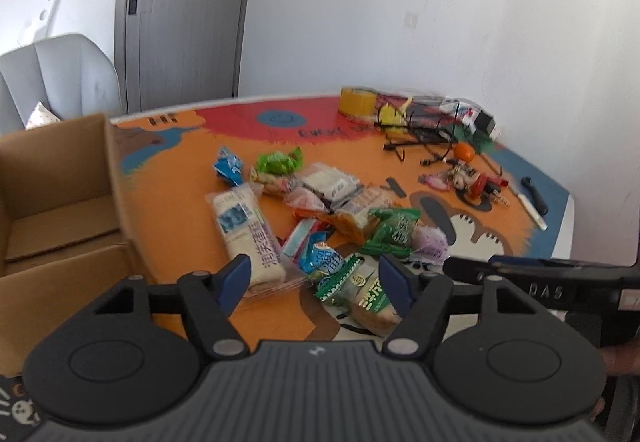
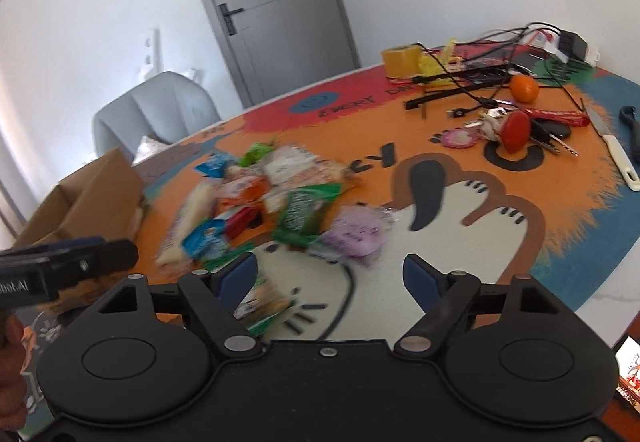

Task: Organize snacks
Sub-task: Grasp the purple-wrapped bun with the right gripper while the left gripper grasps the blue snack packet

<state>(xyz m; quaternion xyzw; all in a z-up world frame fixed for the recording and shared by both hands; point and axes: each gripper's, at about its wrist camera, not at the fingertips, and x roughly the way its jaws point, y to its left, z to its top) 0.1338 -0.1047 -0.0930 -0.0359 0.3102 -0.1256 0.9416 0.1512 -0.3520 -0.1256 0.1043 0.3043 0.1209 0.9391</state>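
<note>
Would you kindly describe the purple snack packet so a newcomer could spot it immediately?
Start at the round table with its orange cartoon mat, then find the heap of snack packets in its middle. The purple packet lies at the heap's right edge, beside a dark green packet, and is the only pale purple one.

— Snack pile [image 1: 320, 217]: where? 
— Mid-table [image 1: 552, 234], on the mat [image 1: 180, 177]. 
— Around the pile? 
— Cardboard box [image 1: 60, 201] left; keys [image 1: 472, 181], knife [image 1: 532, 209] right; cables [image 1: 420, 129], orange [image 1: 464, 152] behind right.
</note>
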